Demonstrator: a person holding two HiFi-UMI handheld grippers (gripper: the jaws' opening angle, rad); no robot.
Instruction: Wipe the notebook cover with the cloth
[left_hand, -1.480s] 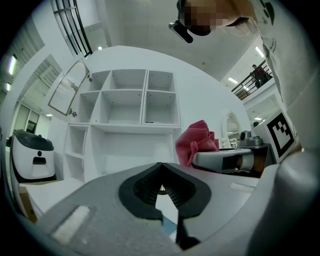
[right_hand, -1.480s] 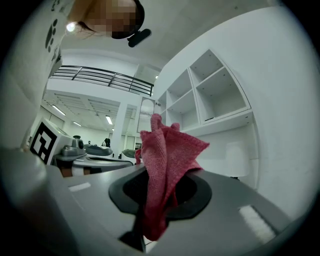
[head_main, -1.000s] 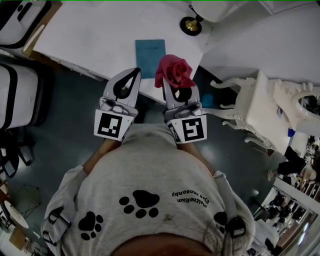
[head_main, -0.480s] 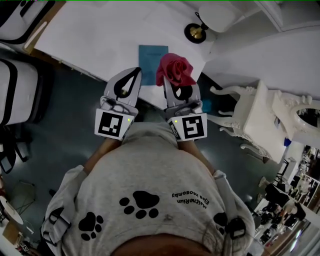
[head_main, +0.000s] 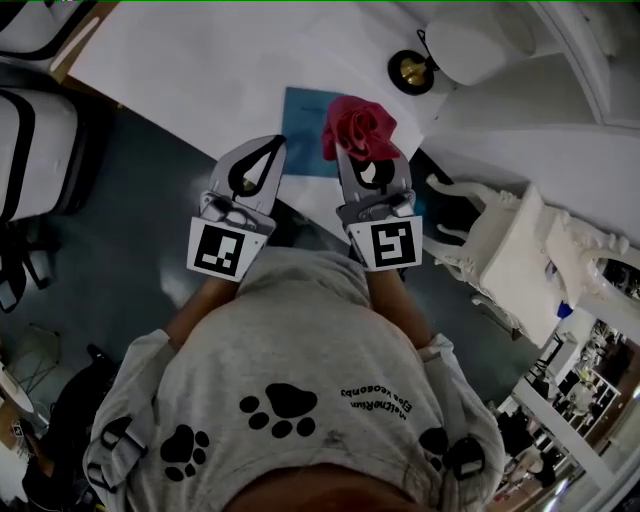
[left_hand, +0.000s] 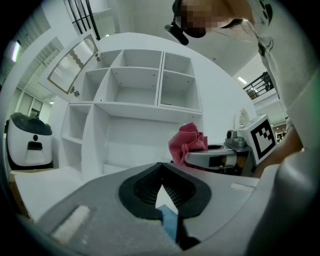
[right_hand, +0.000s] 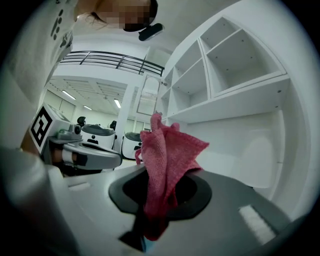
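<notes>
Notebook (head_main: 302, 132), plain blue, lies flat, seemingly beneath the bunched red cloth (head_main: 357, 128).

Blue notebook (head_main: 302, 135) lies flat; crumpled red cloth (head_main: 358, 128) at its right edge

The head camera looks steeply down from above the person, whose shirt (head_main: 290, 400) fills the lower half of the frame. The left tool (head_main: 268, 148) and right tool (head_main: 368, 166) sit mid-frame, and the surface (head_main: 200, 70) spans the top. The left tool camera rides close behind its own jaws and faces forward across the surface to a white shelf (left_hand: 140, 85), with the right tool at the right of the frame. The right tool camera sits likewise, with the cloth (right_hand: 167, 165) close to the lens, the same shelf at upper right and the left tool at left. All three views share the cloth. The notebook (head_main: 303, 130) shows in the head view, and as a blue sliver at the bottom of the left tool view.
</notes>
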